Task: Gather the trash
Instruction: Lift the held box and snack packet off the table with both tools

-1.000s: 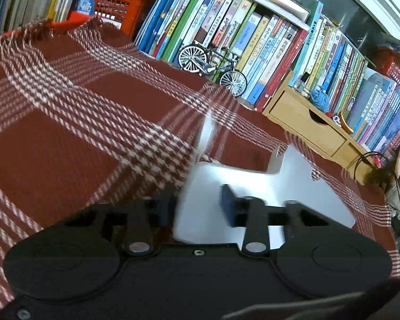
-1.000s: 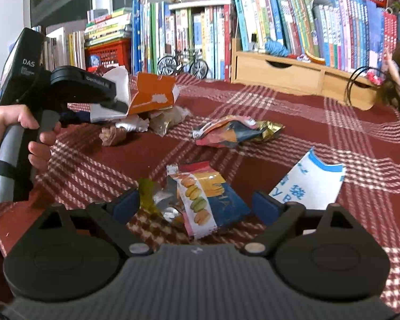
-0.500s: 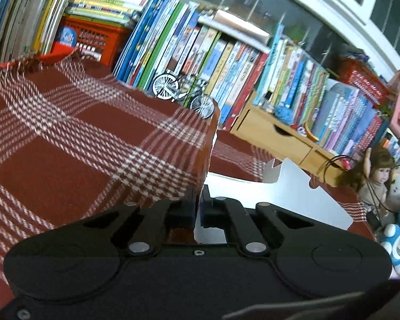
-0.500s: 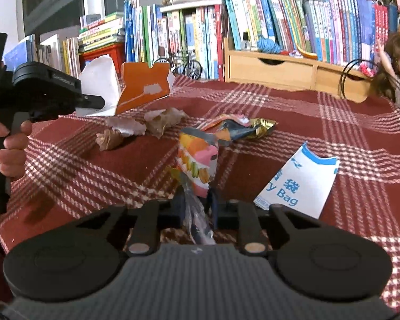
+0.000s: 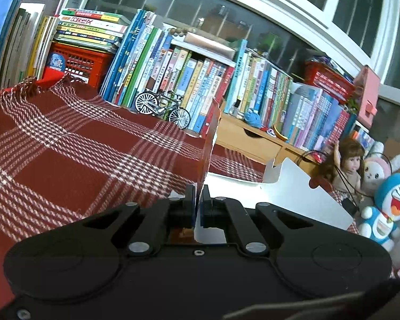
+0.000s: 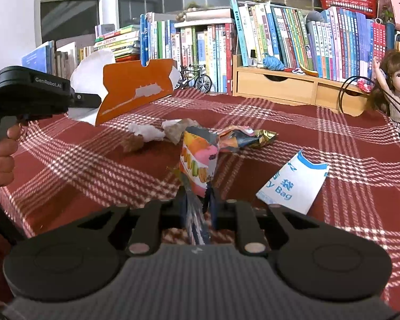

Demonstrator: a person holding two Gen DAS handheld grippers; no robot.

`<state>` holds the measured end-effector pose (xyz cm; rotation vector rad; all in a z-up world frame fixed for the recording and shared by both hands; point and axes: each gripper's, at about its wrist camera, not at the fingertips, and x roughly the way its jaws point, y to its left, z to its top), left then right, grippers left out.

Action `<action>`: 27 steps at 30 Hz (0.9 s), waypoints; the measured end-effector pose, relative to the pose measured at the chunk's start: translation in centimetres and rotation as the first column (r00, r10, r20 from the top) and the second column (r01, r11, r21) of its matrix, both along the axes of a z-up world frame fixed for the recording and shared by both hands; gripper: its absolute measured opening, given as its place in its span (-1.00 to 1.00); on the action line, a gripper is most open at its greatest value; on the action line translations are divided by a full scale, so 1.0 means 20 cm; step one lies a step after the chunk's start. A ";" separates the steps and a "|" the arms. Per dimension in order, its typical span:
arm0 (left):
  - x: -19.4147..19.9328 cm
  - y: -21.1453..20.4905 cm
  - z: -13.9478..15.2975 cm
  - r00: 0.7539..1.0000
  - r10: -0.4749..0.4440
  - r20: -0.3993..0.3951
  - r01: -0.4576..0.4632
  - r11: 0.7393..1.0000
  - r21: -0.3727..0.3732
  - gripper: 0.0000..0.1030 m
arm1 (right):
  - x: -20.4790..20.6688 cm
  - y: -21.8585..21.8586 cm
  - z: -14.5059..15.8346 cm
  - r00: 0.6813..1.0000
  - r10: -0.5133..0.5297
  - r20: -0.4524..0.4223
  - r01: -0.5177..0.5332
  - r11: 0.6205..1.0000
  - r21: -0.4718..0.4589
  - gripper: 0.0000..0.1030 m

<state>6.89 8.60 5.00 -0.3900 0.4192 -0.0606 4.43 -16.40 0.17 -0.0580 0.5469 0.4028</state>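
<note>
Snack wrapper: a crinkled pink, orange and blue foil snack wrapper [image 6: 198, 164] is standing up out of the right gripper [image 6: 198, 208], clear of the cloth, with its lower end running back between the blue pads.
Right gripper: its jaws have just been closing and are now pinching the wrapper's tail, with only a narrow gap remaining.
Cardboard piece: a torn flat piece of cardboard, orange on one face and white on the other [image 6: 136, 93], is hanging in the air above the cloth at the left, edge-on in the left wrist view [image 5: 210, 144].
Left gripper: the left gripper [image 5: 198, 204] is clamping the cardboard's lower edge, its pads pressed fully together on it; a hand [image 6: 0, 154] is gripping its black handle.
Other trash: a crumpled foil packet [image 6: 242, 138] is lying just behind the held wrapper; scrunched white and brown paper scraps [image 6: 149, 136] are lying near it to the left; a white and blue paper bag printed "Bag" [image 6: 293, 184] is lying flat to the right.
Surface: everything is resting on a red and white checked tablecloth [image 6: 306, 128].
Surroundings: rows of upright books [image 6: 320, 40], a small model bicycle [image 6: 196, 78], a wooden drawer unit [image 6: 280, 88] and a brown-haired doll [image 6: 397, 85] are lining the far edge.
</note>
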 end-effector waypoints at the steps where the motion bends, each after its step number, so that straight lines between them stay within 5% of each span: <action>1: -0.01 0.00 0.00 1.000 0.000 0.000 0.000 1.000 0.002 -0.95 | -0.01 0.00 -0.01 1.000 0.004 -0.004 -0.004 1.000 -0.006 -0.21; 5: -0.06 -0.01 -0.01 1.000 -0.008 -0.011 0.008 1.000 -0.007 -0.94 | -0.04 -0.01 -0.03 1.000 0.010 -0.016 -0.010 1.000 0.008 0.41; 17: -0.10 0.00 -0.03 1.000 0.001 -0.028 -0.001 1.000 0.000 -0.94 | 0.05 0.03 0.02 1.000 0.011 0.013 -0.011 1.000 -0.006 0.72; 22: -0.11 0.00 -0.03 1.000 -0.006 -0.023 0.006 1.000 0.006 -0.94 | 0.21 0.15 -0.03 0.998 0.049 -0.036 -0.053 0.992 -0.111 0.72; 26: -0.13 0.00 -0.03 1.000 -0.012 -0.015 0.012 1.000 0.015 -0.94 | 0.26 0.18 -0.06 0.994 0.057 -0.089 -0.067 0.992 -0.109 0.19; 27: -0.14 0.01 -0.04 1.000 -0.012 -0.013 0.012 1.000 0.019 -0.94 | 0.24 0.18 -0.05 0.995 0.058 -0.079 -0.066 0.993 -0.098 0.19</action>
